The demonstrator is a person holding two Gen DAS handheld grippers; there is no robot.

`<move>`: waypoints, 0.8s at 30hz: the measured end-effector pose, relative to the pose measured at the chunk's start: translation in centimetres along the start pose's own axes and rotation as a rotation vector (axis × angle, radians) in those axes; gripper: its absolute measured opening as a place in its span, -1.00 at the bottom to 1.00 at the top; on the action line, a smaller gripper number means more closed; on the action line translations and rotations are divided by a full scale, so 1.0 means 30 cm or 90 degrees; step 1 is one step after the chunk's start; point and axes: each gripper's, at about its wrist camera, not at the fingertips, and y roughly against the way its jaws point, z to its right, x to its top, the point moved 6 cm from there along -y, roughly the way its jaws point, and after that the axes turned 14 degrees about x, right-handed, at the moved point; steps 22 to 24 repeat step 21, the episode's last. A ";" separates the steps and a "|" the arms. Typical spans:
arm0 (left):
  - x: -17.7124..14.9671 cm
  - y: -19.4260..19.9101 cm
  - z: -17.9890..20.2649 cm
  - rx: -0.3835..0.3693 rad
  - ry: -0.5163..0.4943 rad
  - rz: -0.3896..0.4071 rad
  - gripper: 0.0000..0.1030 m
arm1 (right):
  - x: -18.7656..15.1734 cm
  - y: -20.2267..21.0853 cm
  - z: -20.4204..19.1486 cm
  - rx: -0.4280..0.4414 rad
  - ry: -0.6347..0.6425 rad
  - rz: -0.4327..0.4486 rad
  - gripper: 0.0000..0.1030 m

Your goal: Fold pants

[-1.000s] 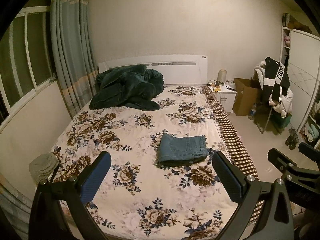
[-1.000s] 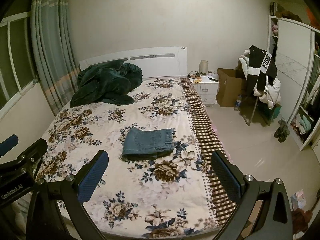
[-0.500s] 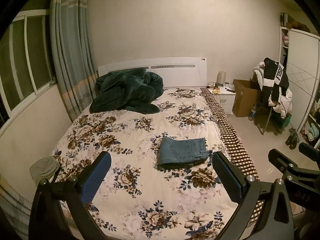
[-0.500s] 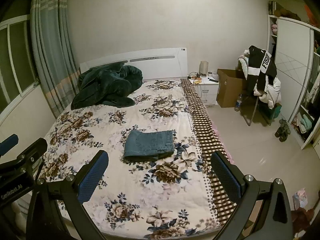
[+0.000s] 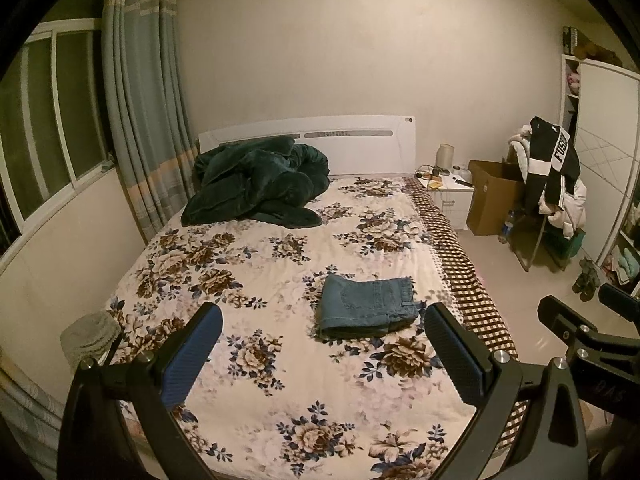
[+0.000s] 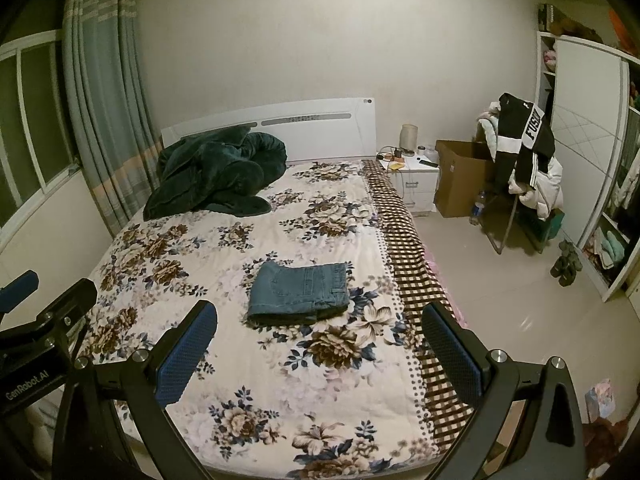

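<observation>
**Pants folded on the bed, both grippers wide & empty**

Quick count first. 1 pair of blue denim pants (image 5: 366,306) (image 6: 301,292), folded into a flat rectangle w/ several layers stacked. 1 bed (image 5: 256,264) (image 6: 224,264) w/ a floral cover. 1 dark green blanket (image 5: 256,184) (image 6: 216,176) bunched up by the white headboard (image 5: 352,140). 1 nightstand (image 5: 450,196) (image 6: 414,184) right of the bed w/ small stuff on top, too small to tell apart. 1 cardboard box (image 5: 490,200) (image 6: 460,184) just beside it. 1 chair piled w/ clothes, black-and-white jacket (image 5: 554,160) (image 6: 520,140) on top. 2 hand-held grippers total.

Pants sit on the right half of the bed, about mid-length, near the checkered edge strip (image 5: 464,276). Long axis runs across the bed, left-right. Rounded fold is on the left end; the seamed, stitched end points right, toward the nightstand side. Thick layered edge faces the cameras. Lies flat, not touching the blanket, well apart from it.

Left hand-held gripper (image 5: 320,352): spread wide, nothing between the blue pads (image 5: 192,356), hovering over the foot end of the bed, not touching the pants. Right hand-held gripper (image 6: 318,350): same deal, wide apart & empty, pants well beyond its fingertips. Each one shows at the edge of the other's view, so they're side by side.
</observation>
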 end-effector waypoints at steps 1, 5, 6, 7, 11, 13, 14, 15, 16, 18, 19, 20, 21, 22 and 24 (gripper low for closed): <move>-0.001 0.001 0.000 0.001 0.000 0.000 1.00 | -0.002 0.003 0.000 -0.001 0.000 0.000 1.00; -0.004 0.004 0.003 0.000 0.000 -0.004 1.00 | -0.002 0.003 -0.007 -0.002 0.000 0.001 1.00; -0.006 0.005 0.002 0.000 0.000 -0.005 1.00 | -0.003 0.006 -0.001 -0.002 -0.002 0.002 1.00; -0.008 0.006 0.002 0.003 -0.002 -0.005 1.00 | -0.002 0.005 -0.002 -0.002 -0.002 0.002 1.00; -0.016 0.004 0.010 0.002 -0.004 -0.011 1.00 | -0.003 0.001 -0.003 -0.001 -0.003 0.001 1.00; -0.016 0.002 0.012 0.004 -0.004 -0.012 1.00 | -0.003 -0.005 -0.007 -0.002 -0.003 -0.001 1.00; -0.020 0.004 0.011 0.001 -0.003 -0.012 1.00 | -0.004 -0.004 -0.005 -0.001 -0.004 -0.003 1.00; -0.018 0.003 0.012 -0.001 -0.001 -0.012 1.00 | -0.006 -0.009 -0.005 0.000 -0.006 -0.004 1.00; -0.016 0.002 0.013 -0.001 0.001 -0.011 1.00 | -0.007 -0.015 -0.011 0.002 -0.008 -0.007 1.00; -0.021 0.004 0.010 0.000 0.001 -0.009 1.00 | -0.011 -0.023 -0.011 0.002 -0.013 -0.007 1.00; -0.020 0.004 0.010 0.000 0.000 -0.007 1.00 | -0.013 -0.024 -0.011 0.002 -0.014 -0.007 1.00; -0.023 0.008 0.009 -0.001 0.000 -0.004 1.00 | -0.017 -0.017 -0.003 0.001 -0.014 -0.007 1.00; -0.021 0.009 0.012 -0.002 0.000 -0.004 1.00 | -0.016 -0.019 -0.006 0.001 -0.014 -0.006 1.00; -0.021 0.009 0.012 -0.002 0.000 -0.004 1.00 | -0.016 -0.019 -0.006 0.001 -0.014 -0.006 1.00; -0.021 0.009 0.012 -0.002 0.000 -0.004 1.00 | -0.016 -0.019 -0.006 0.001 -0.014 -0.006 1.00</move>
